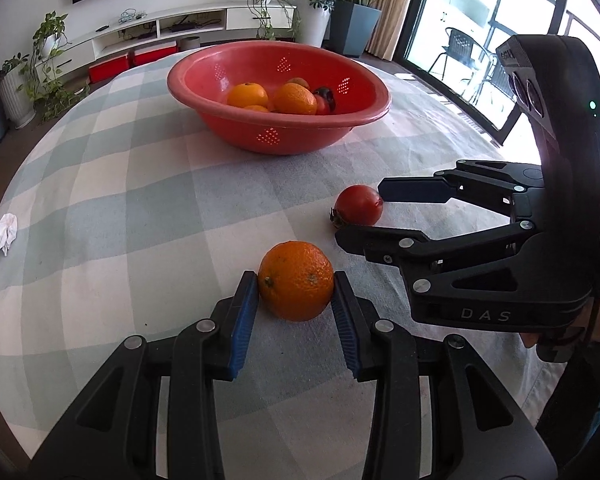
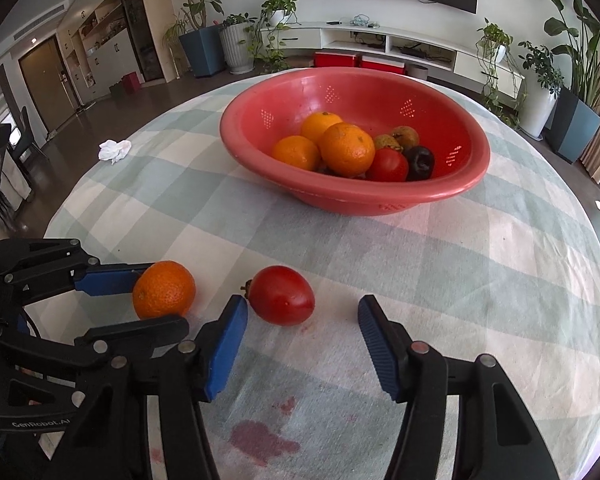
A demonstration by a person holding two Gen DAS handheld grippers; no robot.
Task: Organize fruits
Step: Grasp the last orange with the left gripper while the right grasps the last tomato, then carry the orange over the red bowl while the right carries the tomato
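Two fruits left on the tablecloth [image 2: 440, 280], short of the bowl [image 2: 452, 192]. Left gripper [image 1: 296, 292] pinches the orange [image 1: 296, 280] by its fingertips; could slip. Right gripper [image 2: 302, 320] gapes, tomato [image 2: 282, 295] off-centre; may roll.

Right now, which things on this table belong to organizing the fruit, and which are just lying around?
Part of the job:
orange, between the left gripper's pads
red fruit, ahead of the open right gripper
red bowl holding fruit

Just lying about:
crumpled tissue
stain

Glossy plastic bowl [image 2: 352, 196] — woven tablecloth [image 2: 480, 280]
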